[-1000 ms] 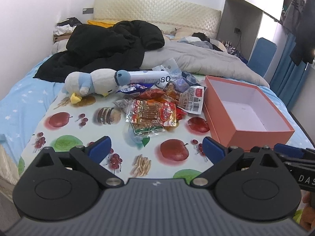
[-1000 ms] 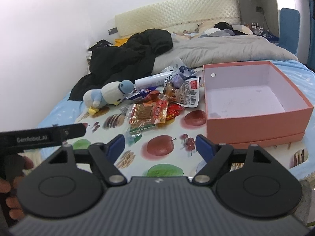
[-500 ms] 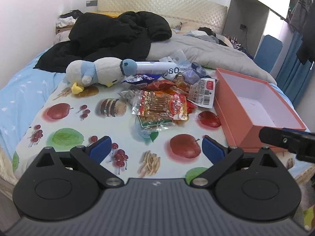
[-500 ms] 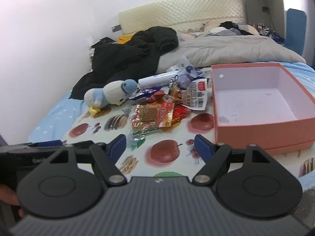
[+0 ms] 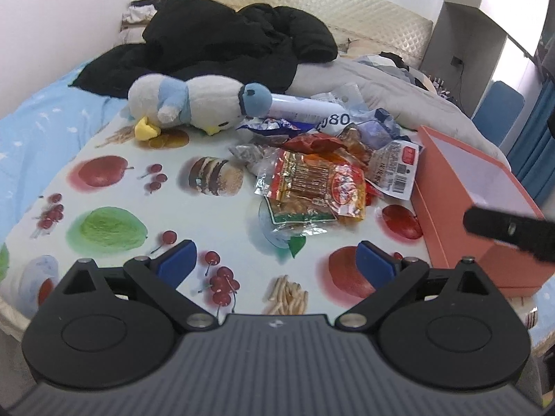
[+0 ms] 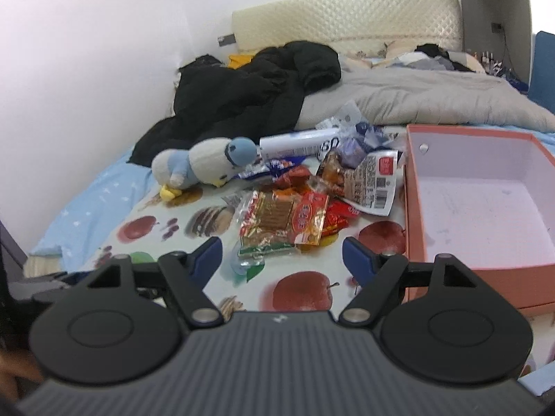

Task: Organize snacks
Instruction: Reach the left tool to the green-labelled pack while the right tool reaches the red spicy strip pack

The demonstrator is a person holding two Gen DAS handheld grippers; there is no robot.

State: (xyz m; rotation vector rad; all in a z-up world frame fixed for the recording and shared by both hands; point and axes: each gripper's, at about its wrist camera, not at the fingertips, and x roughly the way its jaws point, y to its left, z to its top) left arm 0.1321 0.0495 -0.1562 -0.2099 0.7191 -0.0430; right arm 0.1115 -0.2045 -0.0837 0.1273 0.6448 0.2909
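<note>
A heap of snack packets point(image 5: 319, 180) point(image 6: 295, 215) lies on a fruit-printed cloth point(image 5: 138, 201) point(image 6: 301, 291) spread over a bed. Topmost is a clear and red packet of brown sticks. A white packet with a barcode point(image 5: 395, 170) point(image 6: 374, 187) leans beside an empty salmon-pink box point(image 5: 485, 215) point(image 6: 485, 208) to the right of the heap. My left gripper point(image 5: 275, 263) hangs open short of the heap, nothing between its blue pads. My right gripper point(image 6: 281, 258) is open too, just before the heap and left of the box.
A white and blue plush penguin point(image 5: 194, 104) point(image 6: 204, 166) lies left of the heap, a white tube point(image 5: 305, 112) point(image 6: 298, 145) behind it. A black jacket point(image 5: 215, 45) and grey duvet point(image 6: 416, 100) fill the back of the bed. The right tool's black arm point(image 5: 510, 232) crosses before the box.
Both grippers have come lower and closer to the snack heap, which now looks larger. The right tool's arm has slid up in front of the box in the left wrist view. Jaws stay open.
</note>
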